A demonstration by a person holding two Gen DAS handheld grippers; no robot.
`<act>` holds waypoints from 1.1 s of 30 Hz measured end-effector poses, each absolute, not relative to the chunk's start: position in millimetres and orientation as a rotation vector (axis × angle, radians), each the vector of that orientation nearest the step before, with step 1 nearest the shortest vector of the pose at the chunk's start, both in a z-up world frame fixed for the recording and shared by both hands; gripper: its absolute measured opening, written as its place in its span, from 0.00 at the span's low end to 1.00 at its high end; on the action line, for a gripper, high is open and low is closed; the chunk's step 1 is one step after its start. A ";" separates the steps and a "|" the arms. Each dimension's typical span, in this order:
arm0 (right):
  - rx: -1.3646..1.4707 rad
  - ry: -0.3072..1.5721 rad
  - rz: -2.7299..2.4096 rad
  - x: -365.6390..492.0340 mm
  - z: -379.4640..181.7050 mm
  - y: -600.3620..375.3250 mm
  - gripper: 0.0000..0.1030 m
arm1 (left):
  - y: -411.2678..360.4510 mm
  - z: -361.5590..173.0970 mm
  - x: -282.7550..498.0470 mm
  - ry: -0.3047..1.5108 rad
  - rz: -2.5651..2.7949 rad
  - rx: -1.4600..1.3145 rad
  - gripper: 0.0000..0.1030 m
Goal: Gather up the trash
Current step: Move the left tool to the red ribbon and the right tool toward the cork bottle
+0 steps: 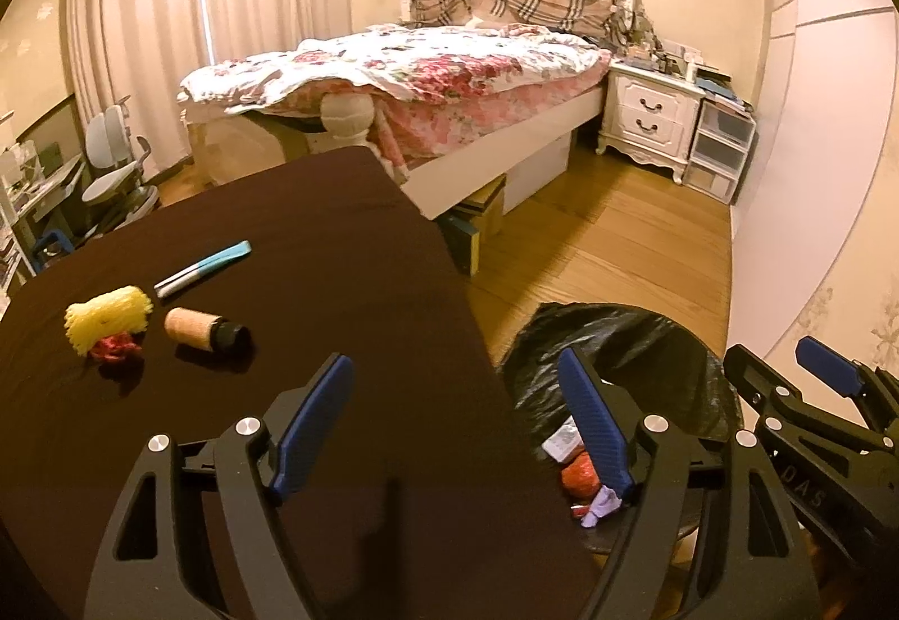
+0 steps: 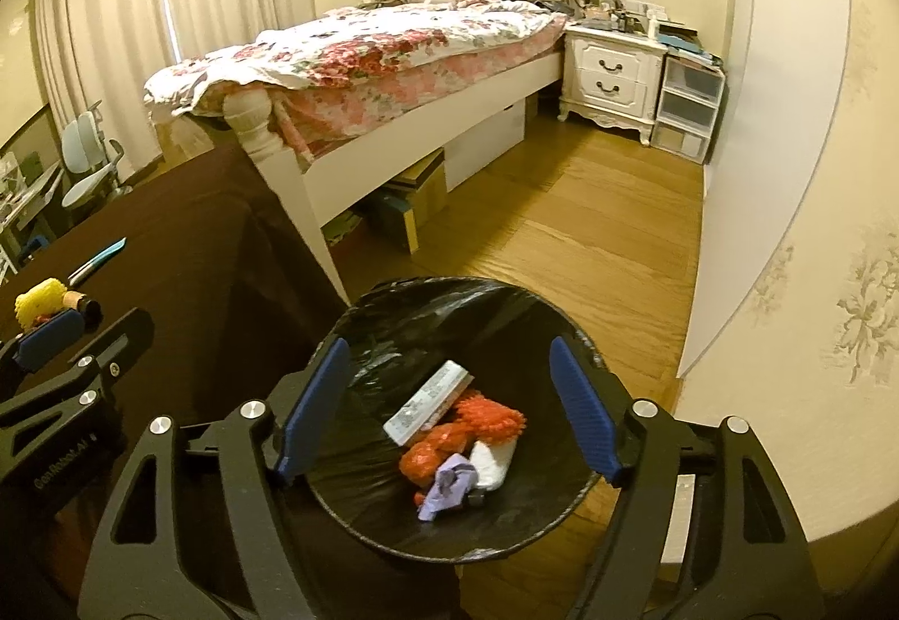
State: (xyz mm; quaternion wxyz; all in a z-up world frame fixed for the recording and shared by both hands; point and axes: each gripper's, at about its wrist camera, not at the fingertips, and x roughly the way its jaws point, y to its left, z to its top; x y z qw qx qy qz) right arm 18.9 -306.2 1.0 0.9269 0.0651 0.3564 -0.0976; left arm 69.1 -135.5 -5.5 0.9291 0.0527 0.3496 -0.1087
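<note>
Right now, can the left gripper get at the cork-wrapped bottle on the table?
Probably yes. The left gripper has its jaws open and empty, and the cork-wrapped bottle lies on its side ahead and to the left on the dark table, with bare tabletop between. The yellow foam net sits beside it, apart.

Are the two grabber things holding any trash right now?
No, nothing is held. The left hand-held gripper is open over the table edge, and the right hand-held gripper is open above the trash bin, both empty.
</note>
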 end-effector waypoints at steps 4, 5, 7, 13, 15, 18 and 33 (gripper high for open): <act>0.124 0.737 -0.165 23.2 -0.3 -289.0 0.73 | -118.9 -7.4 68.1 0.728 -0.192 0.096 0.73; 0.120 0.739 -0.155 24.2 -0.7 -283.8 0.73 | -113.2 -8.5 68.1 0.733 -0.179 0.096 0.73; 0.111 0.745 -0.131 26.6 -1.5 -272.9 0.73 | -103.9 -10.3 68.7 0.740 -0.158 0.092 0.73; 0.083 0.758 -0.059 35.9 -1.8 -239.9 0.74 | -66.2 -16.5 72.3 0.771 -0.083 0.058 0.73; 0.074 0.762 -0.035 38.9 -1.6 -229.4 0.74 | -53.9 -18.1 73.8 0.780 -0.054 0.051 0.73; 0.063 0.769 0.001 43.7 -1.9 -213.7 0.74 | -32.5 -20.6 76.3 0.793 -0.003 0.036 0.73; -0.005 0.815 0.132 69.4 -2.2 -146.9 0.74 | 57.3 -26.8 86.2 0.843 0.174 -0.065 0.73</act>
